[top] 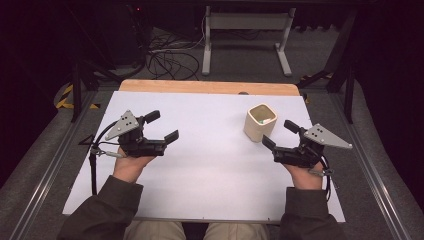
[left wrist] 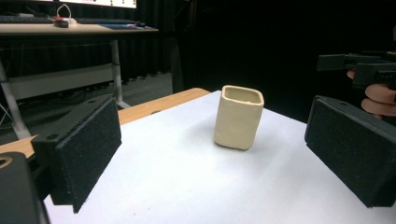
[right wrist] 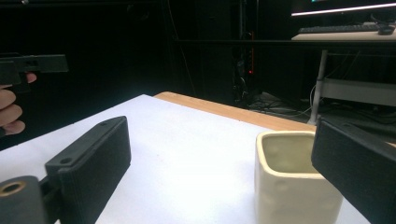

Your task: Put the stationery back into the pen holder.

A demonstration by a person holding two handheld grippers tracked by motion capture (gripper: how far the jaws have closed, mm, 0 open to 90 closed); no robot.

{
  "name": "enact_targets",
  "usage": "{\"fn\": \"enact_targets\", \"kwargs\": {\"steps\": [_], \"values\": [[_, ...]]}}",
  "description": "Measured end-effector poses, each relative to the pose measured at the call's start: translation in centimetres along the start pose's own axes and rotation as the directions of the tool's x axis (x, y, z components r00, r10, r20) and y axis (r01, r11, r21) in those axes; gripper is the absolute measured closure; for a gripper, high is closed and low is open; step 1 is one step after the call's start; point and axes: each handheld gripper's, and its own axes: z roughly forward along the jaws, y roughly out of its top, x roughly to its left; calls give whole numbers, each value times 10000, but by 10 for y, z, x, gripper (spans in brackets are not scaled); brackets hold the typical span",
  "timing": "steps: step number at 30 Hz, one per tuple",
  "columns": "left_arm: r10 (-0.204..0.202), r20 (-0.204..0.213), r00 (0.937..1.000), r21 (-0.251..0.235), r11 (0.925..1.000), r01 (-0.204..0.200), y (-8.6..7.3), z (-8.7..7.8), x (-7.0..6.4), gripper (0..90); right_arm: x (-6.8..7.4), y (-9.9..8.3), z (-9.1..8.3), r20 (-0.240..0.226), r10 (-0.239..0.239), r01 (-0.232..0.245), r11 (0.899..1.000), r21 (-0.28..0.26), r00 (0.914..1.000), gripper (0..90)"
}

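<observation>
Black foam-faced jaws rise at the bottom of both gripper views, nearest the lens and standing wide apart with nothing between them.

Largest of all is the counter (top: 200, 165), covered by a white sheet, with a strip of bare light wood along its far edge. Beyond it on the floor stand a white-legged frame (top: 246, 35) and a tangle of dark cables (top: 167, 60).

Next in size come the person's forearms in olive sleeves, entering from the bottom of the high view. The left hand (top: 131, 166) holds the left gripper (top: 161, 127) over the left part of the sheet, its jaws spread and empty, pointing toward the middle of the counter. The right hand (top: 304, 175) holds the right gripper (top: 280, 134) at the right part, its jaws likewise spread and empty, aimed up and to the left at the cup. Each gripper carries a grey three-cornered plate on top.

Smallest is the cream cup (top: 260, 122), squarish with rounded corners, standing upright on the sheet toward the far right, just beside the right gripper's fingertips but not touching them. In the right gripper view the cup (right wrist: 294, 182) sits close, partly behind the right-hand jaw; in the left gripper view the cup (left wrist: 238, 116) stands well apart, farther across the sheet. Something small and greenish lies inside it, too small to tell.
</observation>
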Motion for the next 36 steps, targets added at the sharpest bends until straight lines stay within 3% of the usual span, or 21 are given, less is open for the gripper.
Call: {"fn": "enact_targets", "kwargs": {"steps": [7,20,36], "values": [[49,-128,9999,125,9999,-48,-8,-8,1,45,1,-2,1,15,-31,31,10000,2,10000,49],[-4,-130,9999,37,10000,5,-12,-21,0,44,0,-3,-4,56,14,-14,10000,-96,10000,48],[-114,-455,9989,-35,9999,112,-15,-38,4,43,-2,-2,-11,90,48,-45,9996,-287,9999,48]]}}
